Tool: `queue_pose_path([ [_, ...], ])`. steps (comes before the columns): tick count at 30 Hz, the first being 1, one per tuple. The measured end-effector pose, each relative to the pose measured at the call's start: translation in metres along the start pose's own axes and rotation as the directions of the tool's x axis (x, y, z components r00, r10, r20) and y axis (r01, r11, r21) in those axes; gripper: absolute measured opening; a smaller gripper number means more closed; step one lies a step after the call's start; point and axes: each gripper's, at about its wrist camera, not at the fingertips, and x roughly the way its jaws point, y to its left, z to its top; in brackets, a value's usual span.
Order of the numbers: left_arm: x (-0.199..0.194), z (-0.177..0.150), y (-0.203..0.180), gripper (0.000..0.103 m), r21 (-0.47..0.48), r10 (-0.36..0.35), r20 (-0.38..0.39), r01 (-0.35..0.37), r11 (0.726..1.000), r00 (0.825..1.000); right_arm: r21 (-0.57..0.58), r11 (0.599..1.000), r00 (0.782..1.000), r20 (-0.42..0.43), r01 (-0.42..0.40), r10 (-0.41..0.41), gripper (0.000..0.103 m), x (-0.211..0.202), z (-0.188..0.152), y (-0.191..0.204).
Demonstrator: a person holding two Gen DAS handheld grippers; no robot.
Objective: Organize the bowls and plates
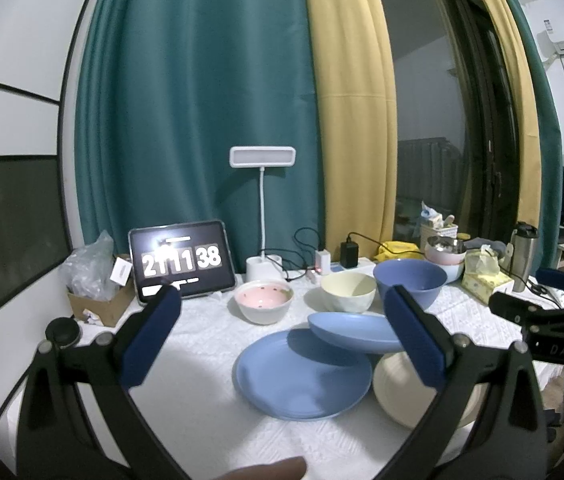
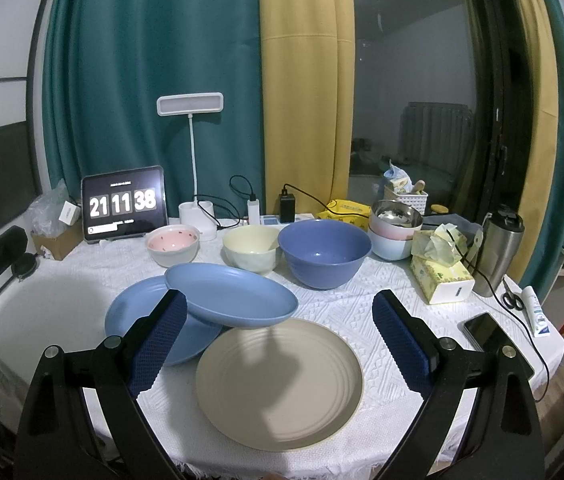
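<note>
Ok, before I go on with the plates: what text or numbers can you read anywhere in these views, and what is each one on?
"21 11 38": flip-clock digits on the tablet screen at the back of the table.
"DAS": white letters on the black frame of the right tongs, seen from the left wrist view.
Tissue box, toothpaste tube, small white box and yellow packet: print too small or blurred to read.
Small lines on the tablet above and below the digits: unreadable.

At the back of the desk (image 2: 322, 304) a tablet (image 2: 123, 209) shows 21 11 38, beside a white lamp (image 2: 190, 104). To the right stand a tissue box (image 2: 440, 276) and a steel tumbler (image 2: 498, 250); a phone (image 2: 490, 330) lies near the edge.
</note>
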Motion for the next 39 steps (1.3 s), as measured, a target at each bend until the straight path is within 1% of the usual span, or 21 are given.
queue_pose_path([
  [33,-0.001,-0.002,-0.002,0.102,0.006,0.001,0.003,-0.001,1.000,1.000,0.000,1.000,1.000,-0.004,0.000,0.000,0.096,0.003,-0.002,-0.002],
  [39,0.010,0.001,-0.001,0.102,0.018,-0.001,-0.015,0.001,1.000,1.000,0.000,1.000,1.000,-0.008,-0.002,0.002,0.096,0.008,-0.004,-0.005],
])
